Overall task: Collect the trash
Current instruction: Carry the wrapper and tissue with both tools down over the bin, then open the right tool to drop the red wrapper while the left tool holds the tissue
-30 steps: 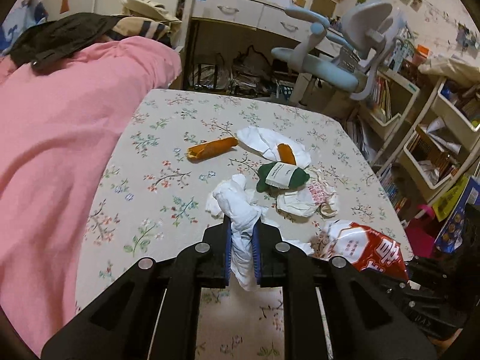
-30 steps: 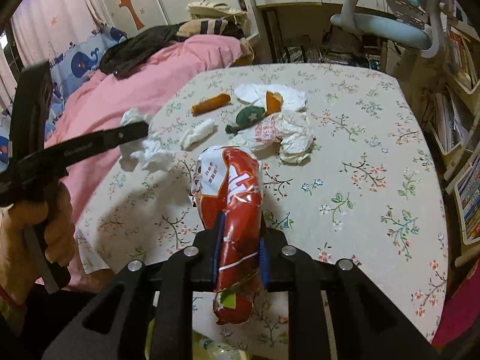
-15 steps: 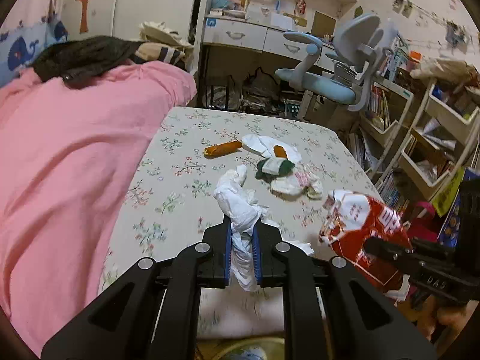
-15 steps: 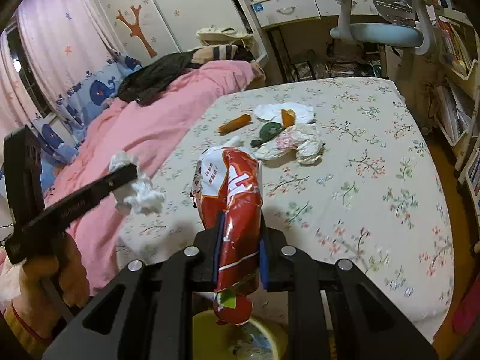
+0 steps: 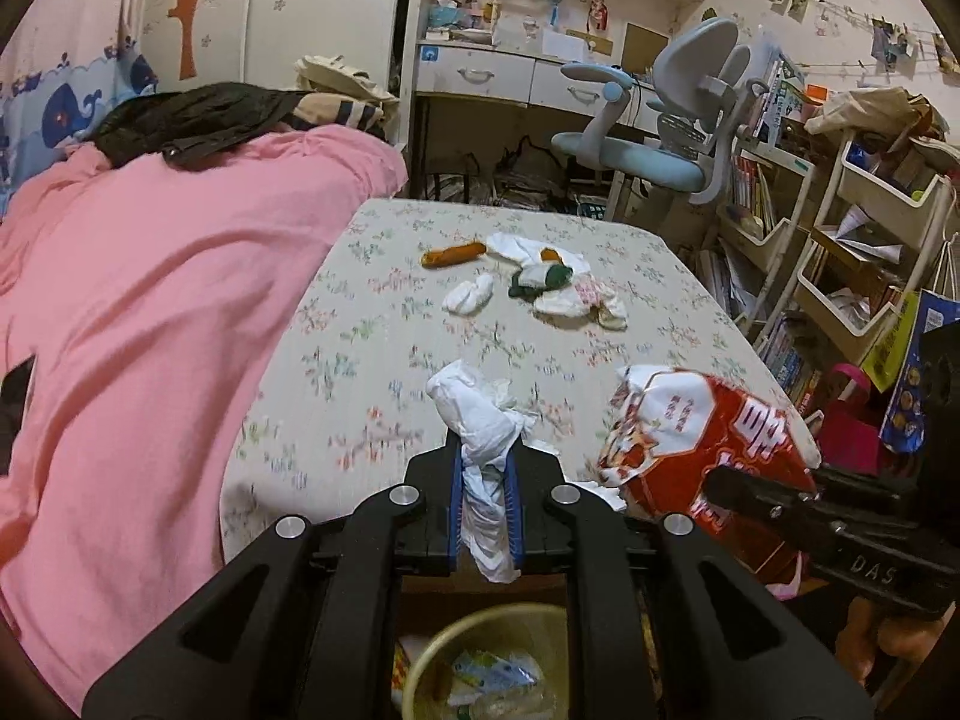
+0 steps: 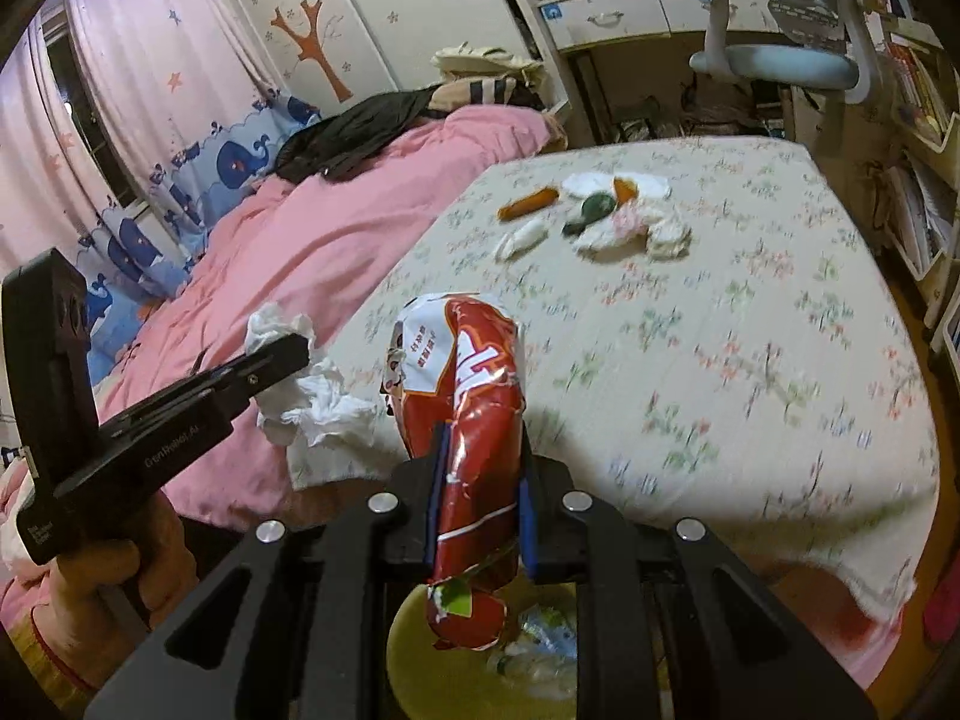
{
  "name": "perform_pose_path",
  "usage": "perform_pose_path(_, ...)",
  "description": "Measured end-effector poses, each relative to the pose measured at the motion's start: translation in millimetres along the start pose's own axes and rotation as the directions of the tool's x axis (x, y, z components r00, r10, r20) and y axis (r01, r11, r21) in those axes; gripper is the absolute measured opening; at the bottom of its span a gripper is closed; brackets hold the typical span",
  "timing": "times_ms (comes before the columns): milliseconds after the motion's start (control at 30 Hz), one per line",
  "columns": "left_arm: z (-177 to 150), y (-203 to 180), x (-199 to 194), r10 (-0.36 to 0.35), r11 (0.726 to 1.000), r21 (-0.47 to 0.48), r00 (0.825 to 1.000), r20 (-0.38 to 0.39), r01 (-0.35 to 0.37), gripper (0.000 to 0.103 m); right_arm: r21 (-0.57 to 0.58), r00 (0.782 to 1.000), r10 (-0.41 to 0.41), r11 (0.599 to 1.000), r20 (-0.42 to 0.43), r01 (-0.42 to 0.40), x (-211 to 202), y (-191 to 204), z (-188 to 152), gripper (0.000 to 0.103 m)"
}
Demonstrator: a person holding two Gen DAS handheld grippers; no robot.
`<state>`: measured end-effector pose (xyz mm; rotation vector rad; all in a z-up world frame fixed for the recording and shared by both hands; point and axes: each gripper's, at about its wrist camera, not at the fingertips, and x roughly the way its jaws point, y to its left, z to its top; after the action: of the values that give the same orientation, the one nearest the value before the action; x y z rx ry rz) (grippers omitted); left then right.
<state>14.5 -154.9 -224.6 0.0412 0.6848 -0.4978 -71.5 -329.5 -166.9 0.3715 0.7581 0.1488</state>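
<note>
- Nearest, below both tools, stood a round yellow-rimmed waste bin (image 5: 480,654) with wrappers inside; it sat on the floor just off the near edge of the table.
- The left gripper (image 5: 485,510) was clamped on a crumpled white tissue wad (image 5: 474,420), which stuck up past the blue pads and hung out below them, above the bin.
- The right gripper (image 6: 477,516) was pinched on a crinkled red-and-white snack bag (image 6: 462,384), held upright, its torn lower end dangling over the bin's mouth.
- In the right wrist view a hand (image 6: 114,576) gripped the left tool's handle at the lower left.
- Beyond them lay the table under a pale floral tablecloth (image 5: 360,360), its near part bare.
- Farther on rested a small rolled white tissue (image 5: 469,295), apart from the rest.
- Just behind it sat a cluster: a dark green wrapper (image 5: 540,279), crumpled white paper with pink print (image 5: 579,303), and an orange sausage-shaped piece (image 5: 453,254) to the left.
- A pink blanket (image 5: 150,300) covered the bed to the left of the table.
- Farthest stood a pale blue desk chair (image 5: 654,138).
</note>
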Motion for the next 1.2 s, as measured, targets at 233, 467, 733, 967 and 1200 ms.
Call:
perform_pose_path(233,-18,-2,-14,0.0,1.0,0.0,1.0,-0.005,0.0,0.011,-0.005,0.994,-0.002,1.0,-0.11,0.002,8,13,-35,0.02)
perform_pose_path(467,-28,-2,-24,-0.005,1.0,-0.003,1.0,-0.009,0.005,0.011,-0.007,0.979,-0.008,1.0,-0.203,0.006,15,23,-63,0.02)
perform_pose_path(733,-36,-6,-31,-0.01,1.0,0.002,1.0,-0.017,0.01,0.011,0.003,0.958,-0.017,1.0,-0.285,0.019,22,26,-82,0.031)
perform_pose_path(967,-45,-11,-36,-0.012,1.0,0.008,0.999,-0.035,0.012,0.011,0.033,0.967,-0.041,0.998,-0.253,0.051,12,18,-80,0.049)
perform_pose_path(1200,-53,-16,-35,-0.009,1.0,0.021,0.998,-0.07,0.011,0.011,0.06,0.982,-0.08,0.994,-0.171,0.091,-2,11,-71,0.056)
